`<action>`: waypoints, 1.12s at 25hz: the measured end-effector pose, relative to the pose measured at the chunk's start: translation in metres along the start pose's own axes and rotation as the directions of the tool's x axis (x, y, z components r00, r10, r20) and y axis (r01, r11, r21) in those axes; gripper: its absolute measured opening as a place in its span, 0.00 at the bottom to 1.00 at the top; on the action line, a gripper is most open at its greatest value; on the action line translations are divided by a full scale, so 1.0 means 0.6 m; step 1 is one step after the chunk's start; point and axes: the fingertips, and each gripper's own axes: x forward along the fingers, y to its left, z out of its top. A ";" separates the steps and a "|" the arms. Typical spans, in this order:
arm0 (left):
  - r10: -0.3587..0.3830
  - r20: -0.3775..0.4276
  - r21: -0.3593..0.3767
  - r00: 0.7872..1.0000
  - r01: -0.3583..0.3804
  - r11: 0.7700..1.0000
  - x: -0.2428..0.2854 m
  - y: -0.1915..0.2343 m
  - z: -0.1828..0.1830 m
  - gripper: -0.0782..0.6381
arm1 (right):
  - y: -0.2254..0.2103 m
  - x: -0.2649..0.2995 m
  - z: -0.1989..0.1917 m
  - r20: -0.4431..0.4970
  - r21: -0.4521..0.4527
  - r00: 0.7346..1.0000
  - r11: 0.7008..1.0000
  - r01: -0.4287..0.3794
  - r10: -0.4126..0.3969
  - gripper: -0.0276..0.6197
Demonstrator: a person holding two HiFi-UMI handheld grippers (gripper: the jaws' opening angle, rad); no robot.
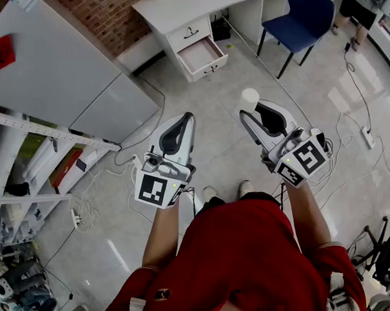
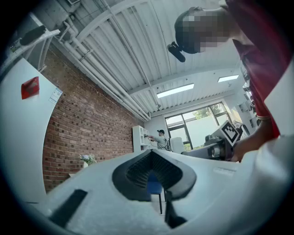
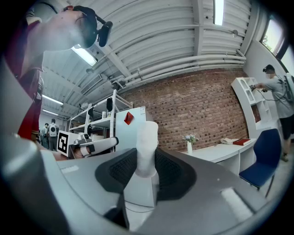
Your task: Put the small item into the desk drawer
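Note:
A white desk (image 1: 182,9) stands against the brick wall at the top of the head view, and its lower drawer (image 1: 200,55) is pulled open and looks empty. My right gripper (image 1: 250,110) is shut on a small white cylinder (image 1: 250,98), which sticks out past the fingertips, some way short of the desk. In the right gripper view the cylinder (image 3: 148,137) stands upright between the dark pads of my right gripper (image 3: 147,170), with the desk (image 3: 220,151) to the right. My left gripper (image 1: 187,118) hangs beside it, shut and empty, and in its own view the left gripper (image 2: 156,160) points at the ceiling.
A blue chair (image 1: 301,21) stands right of the desk. A white cabinet (image 1: 50,68) and metal shelving (image 1: 27,163) line the left side. Cables and a power strip (image 1: 367,136) lie on the tiled floor. Another person's legs (image 1: 356,10) show at top right.

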 end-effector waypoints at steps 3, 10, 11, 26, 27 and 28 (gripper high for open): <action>0.001 -0.002 -0.002 1.000 -0.001 1.000 0.008 -0.013 -0.002 0.12 | -0.002 -0.012 0.001 0.007 -0.003 1.000 1.000 -0.011 0.011 0.25; 0.024 -0.016 -0.006 1.000 -0.024 1.000 0.036 -0.035 -0.012 0.12 | -0.029 -0.050 -0.004 0.019 0.034 0.999 0.999 -0.034 0.033 0.26; 0.027 -0.019 -0.004 0.999 -0.027 1.000 0.043 -0.039 -0.013 0.12 | -0.039 -0.058 -0.006 0.018 0.039 0.999 0.999 -0.030 0.029 0.26; 0.066 -0.089 0.045 0.994 -0.062 0.997 0.150 -0.071 -0.060 0.12 | -0.183 -0.093 -0.037 -0.001 0.093 1.000 0.996 -0.015 0.015 0.26; 0.071 -0.090 0.044 0.993 -0.067 0.997 0.156 -0.060 -0.066 0.12 | -0.192 -0.081 -0.039 -0.002 0.090 1.000 0.996 -0.017 0.017 0.26; 0.075 -0.089 0.044 0.993 -0.071 0.996 0.162 -0.047 -0.073 0.12 | -0.200 -0.066 -0.041 -0.003 0.087 1.000 0.996 -0.019 0.019 0.26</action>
